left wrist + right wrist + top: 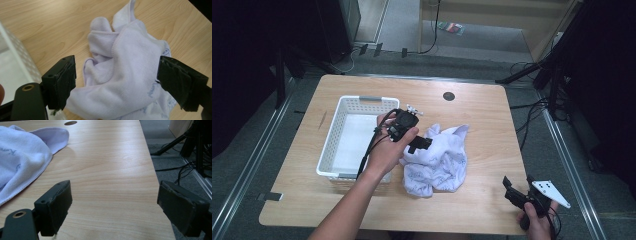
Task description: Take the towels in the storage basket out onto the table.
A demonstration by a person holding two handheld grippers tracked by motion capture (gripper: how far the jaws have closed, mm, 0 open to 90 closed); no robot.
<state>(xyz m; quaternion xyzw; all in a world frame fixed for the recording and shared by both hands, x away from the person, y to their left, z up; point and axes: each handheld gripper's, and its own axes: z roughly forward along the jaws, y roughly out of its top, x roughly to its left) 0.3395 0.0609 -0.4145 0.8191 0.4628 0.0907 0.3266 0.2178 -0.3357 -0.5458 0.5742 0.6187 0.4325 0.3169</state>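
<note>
A crumpled pale lilac cloth (438, 160) lies on the wooden table (482, 120) just right of a white perforated basket (349, 137). My left gripper (414, 142) hovers over the cloth's left part, jaws wide open. In the left gripper view the cloth (120, 72) bunches between and below the jaws, which do not touch it. My right gripper (521, 187) sits near the table's front right corner, open, with bare wood between its jaws. The right gripper view shows the cloth's edge (22, 157) at far left.
The basket (15, 65) looks empty, and its wall is at the left of the left gripper view. A dark round grommet (449, 96) is set in the table near the back. Cables and stand legs (542, 75) lie off the right edge. The table edge (160, 195) runs close to the right gripper.
</note>
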